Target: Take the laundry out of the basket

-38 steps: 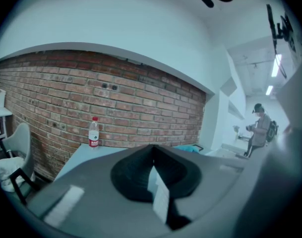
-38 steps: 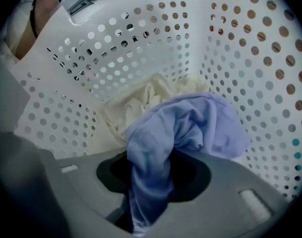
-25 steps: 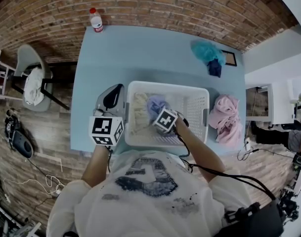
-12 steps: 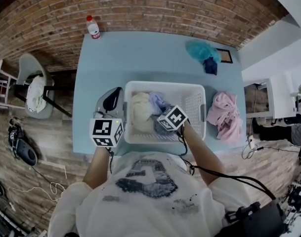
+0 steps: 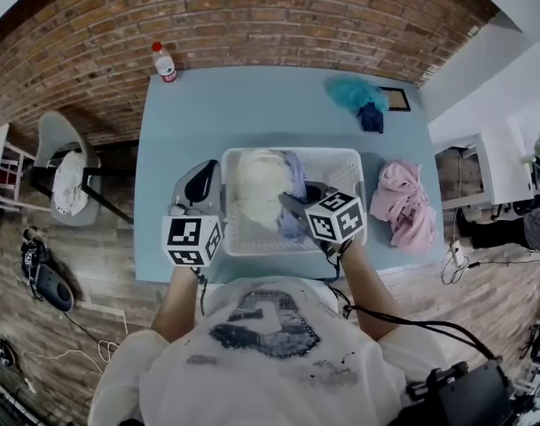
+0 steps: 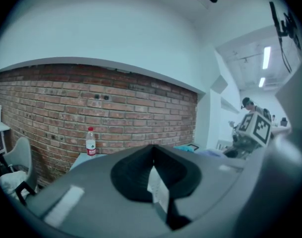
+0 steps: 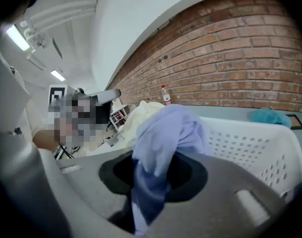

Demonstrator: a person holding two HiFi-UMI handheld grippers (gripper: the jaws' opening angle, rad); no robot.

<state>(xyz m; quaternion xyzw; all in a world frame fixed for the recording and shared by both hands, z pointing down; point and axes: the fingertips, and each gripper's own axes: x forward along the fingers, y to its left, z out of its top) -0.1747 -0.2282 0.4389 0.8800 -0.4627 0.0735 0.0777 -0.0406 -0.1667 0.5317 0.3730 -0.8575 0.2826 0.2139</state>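
Observation:
A white laundry basket (image 5: 351,183) stands on the pale blue table (image 5: 243,105). My right gripper (image 5: 293,208) is shut on a lavender garment (image 5: 295,185) and holds it above the basket, over the near right part. In the right gripper view the lavender garment (image 7: 165,133) hangs down between the jaws of the right gripper (image 7: 155,158). A cream garment (image 5: 259,189) bulges up beside it. My left gripper (image 5: 199,181) hovers outside the basket's left wall. In its own view the left gripper (image 6: 151,150) has its jaw tips together and holds no garment.
A pink garment (image 5: 403,204) lies on the table right of the basket. A teal and a dark blue garment (image 5: 363,100) lie at the far right, by a dark framed square (image 5: 395,98). A bottle (image 5: 165,62) stands at the far left corner. A chair (image 5: 66,171) stands left.
My right gripper has risen and shifted right, pulling the lavender garment up out of the basket. The cream garment has heaved up with it. The left gripper has barely moved.

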